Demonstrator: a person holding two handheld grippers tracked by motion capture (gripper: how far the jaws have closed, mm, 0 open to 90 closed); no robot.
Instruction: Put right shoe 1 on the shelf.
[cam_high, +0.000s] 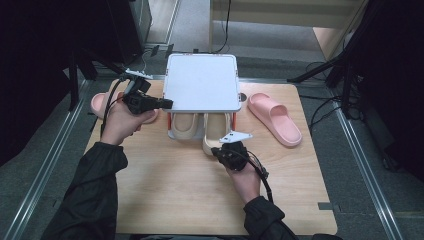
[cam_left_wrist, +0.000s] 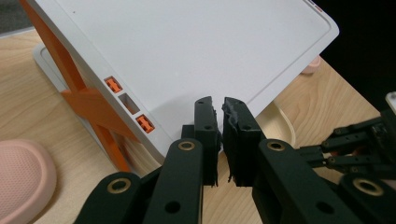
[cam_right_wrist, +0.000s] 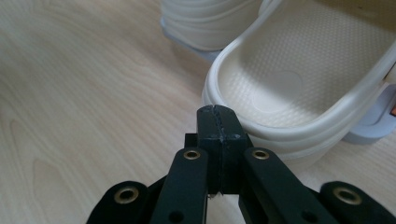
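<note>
The step in hand looks like pushing the cream slipper, which sticks out of the rack at centre frame, fully in beside its mate: the push should go squarely against the heel rim, kept low and straight so the slipper does not skew. The right tool has its jaws fully closed on nothing, its tip at or just short of that heel. The left tool, at the rack's left edge, stands nearly closed with a thin gap, holding nothing; whether it touches the rack I cannot tell.
</note>
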